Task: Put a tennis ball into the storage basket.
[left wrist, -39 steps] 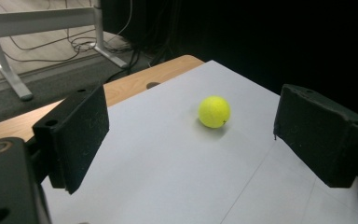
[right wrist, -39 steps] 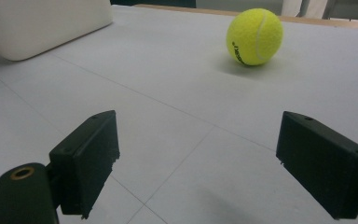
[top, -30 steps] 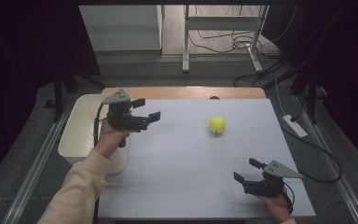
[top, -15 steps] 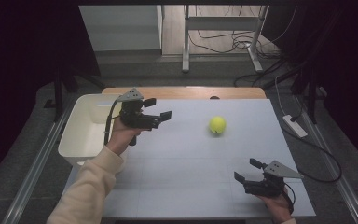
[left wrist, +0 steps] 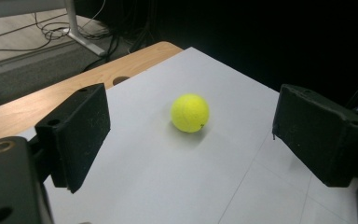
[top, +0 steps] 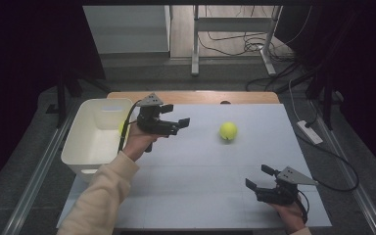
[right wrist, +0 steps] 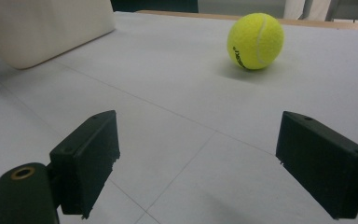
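1. The white surface (top: 186,186) is smooth, so anything round will run freely across it.
2. The white bin (top: 95,134) sits at your left edge.
3. Your left tool (top: 174,122) hovers released, aimed at the ball; your right tool (top: 262,178) rests released, well apart.
4. The tennis ball (top: 228,130) lies loose mid-surface; nudge it with one jaw and it'll likely roll off.
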`<state>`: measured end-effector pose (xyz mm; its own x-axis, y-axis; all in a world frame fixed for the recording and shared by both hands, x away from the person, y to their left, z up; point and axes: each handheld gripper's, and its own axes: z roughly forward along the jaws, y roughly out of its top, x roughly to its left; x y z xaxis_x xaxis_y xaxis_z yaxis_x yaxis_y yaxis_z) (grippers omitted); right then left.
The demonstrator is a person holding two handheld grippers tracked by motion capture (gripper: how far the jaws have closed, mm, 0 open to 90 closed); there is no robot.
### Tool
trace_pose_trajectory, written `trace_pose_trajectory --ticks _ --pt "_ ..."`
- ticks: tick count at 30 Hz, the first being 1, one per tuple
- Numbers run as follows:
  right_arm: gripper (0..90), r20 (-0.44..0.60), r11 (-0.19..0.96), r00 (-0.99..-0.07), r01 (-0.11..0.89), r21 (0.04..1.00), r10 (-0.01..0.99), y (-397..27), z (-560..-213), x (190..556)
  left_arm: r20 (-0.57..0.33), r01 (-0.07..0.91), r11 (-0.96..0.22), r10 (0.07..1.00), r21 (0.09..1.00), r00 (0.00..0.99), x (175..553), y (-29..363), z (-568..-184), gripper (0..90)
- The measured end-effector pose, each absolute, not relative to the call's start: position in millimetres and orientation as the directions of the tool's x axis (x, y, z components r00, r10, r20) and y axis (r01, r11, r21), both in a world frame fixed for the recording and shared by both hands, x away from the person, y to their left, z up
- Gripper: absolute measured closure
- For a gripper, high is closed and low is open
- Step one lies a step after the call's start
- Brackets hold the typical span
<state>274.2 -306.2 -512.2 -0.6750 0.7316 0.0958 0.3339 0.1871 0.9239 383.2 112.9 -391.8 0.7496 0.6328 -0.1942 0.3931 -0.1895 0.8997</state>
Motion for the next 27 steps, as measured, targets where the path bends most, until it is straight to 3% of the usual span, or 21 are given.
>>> trace_pose_trajectory --ticks 27 --pt "13.4 0.098 0.183 -0.680 0.329 0.926 0.727 -305.1 -512.0 277.3 -0.168 0.406 -0.268 0.616 0.873 0.769 394.9 77.7 -407.1 11.4"
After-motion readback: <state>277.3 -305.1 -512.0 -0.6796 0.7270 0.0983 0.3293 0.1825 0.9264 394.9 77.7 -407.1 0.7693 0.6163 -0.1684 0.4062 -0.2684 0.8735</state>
